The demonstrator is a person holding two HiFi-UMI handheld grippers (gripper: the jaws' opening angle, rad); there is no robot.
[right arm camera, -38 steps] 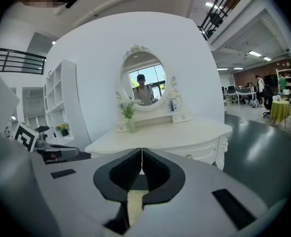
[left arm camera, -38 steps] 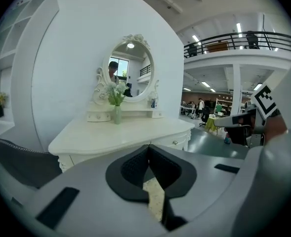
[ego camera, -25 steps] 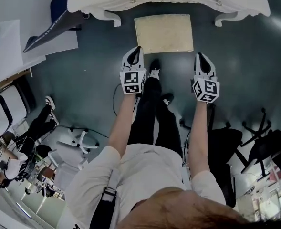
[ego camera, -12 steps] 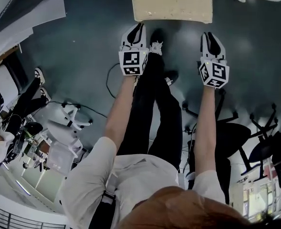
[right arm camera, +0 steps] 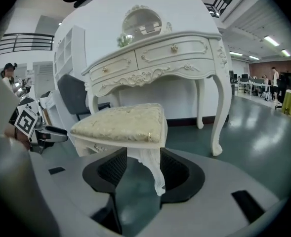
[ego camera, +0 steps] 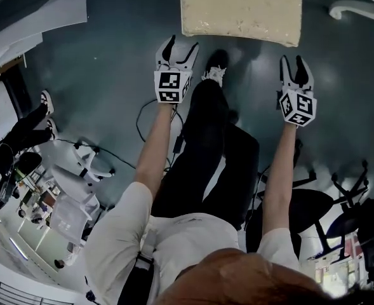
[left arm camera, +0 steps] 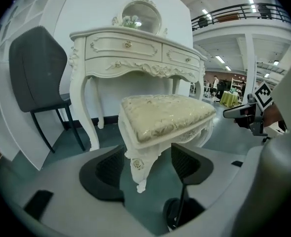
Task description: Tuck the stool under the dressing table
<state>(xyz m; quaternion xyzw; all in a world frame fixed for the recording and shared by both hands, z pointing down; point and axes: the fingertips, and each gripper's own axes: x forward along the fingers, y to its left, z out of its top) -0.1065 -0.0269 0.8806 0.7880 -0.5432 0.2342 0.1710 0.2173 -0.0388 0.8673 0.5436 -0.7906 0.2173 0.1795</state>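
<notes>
The white carved stool with a cream cushion [ego camera: 240,8] stands on the dark floor just ahead of both grippers. In the left gripper view the stool [left arm camera: 165,115] sits before the white dressing table [left arm camera: 135,48]. My left gripper [ego camera: 177,48] is opening, and the stool's near left leg [left arm camera: 141,169] shows in the gap of the left gripper [left arm camera: 147,167], untouched. My right gripper [ego camera: 299,68] is opening too. In its own view the right gripper [right arm camera: 145,172] frames the near right leg [right arm camera: 154,169], and the pads stand apart from it. The dressing table [right arm camera: 155,58] rises behind.
A grey chair [left arm camera: 36,78] stands left of the dressing table. A table leg [ego camera: 358,8] curves in at the top right. Office chair bases [ego camera: 88,164] [ego camera: 339,202] and a floor cable [ego camera: 145,116] lie behind. The person's shoe [ego camera: 215,65] is between the grippers.
Both grippers were shut and now stand open. They have sunk toward the floor close to the stool's near edge, and the dressing table top has slid out of the head view.
</notes>
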